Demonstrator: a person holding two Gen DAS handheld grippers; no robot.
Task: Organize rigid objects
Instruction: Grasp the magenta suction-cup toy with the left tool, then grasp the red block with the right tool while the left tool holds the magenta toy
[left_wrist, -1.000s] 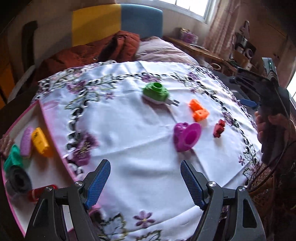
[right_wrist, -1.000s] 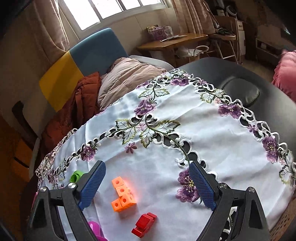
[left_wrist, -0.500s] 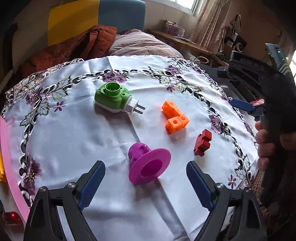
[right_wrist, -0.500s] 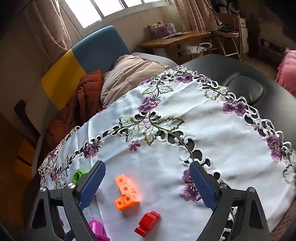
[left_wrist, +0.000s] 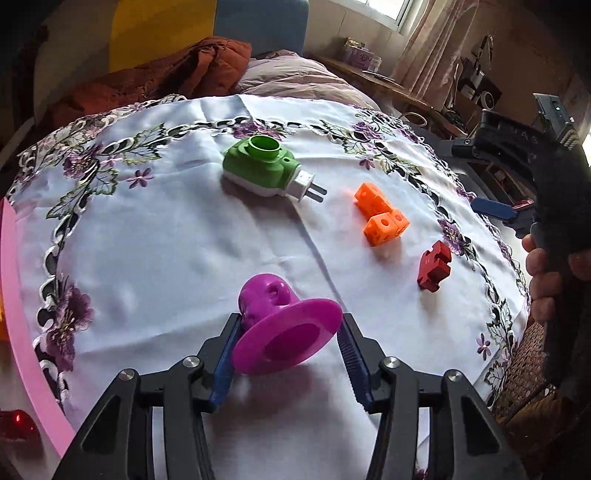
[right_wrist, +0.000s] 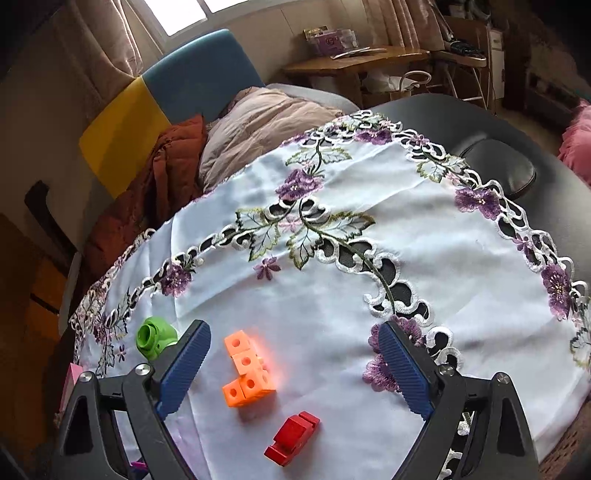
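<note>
The left hand-held gripper (left_wrist: 288, 345) sits low over the tabletop (left_wrist: 177, 236) with its blue pads (left_wrist: 225, 354) bracketing the magenta flanged piece (left_wrist: 286, 332) — the wide flange faces the camera, the knobbed stem points away, so its long axis runs roughly along the fingers. The jaws stand narrowed to either side of the flange; whether they already press on it I cannot tell. That piece lies directly between the left fingers, far nearer this hand than the other. The right hand-held gripper (right_wrist: 295, 369) hovers with its jaws wide apart — the orange cube cluster (right_wrist: 248, 371) and red block (right_wrist: 291, 437) lie on the cloth beneath it, the green plug-in device (right_wrist: 153, 336) off to its left.
</note>
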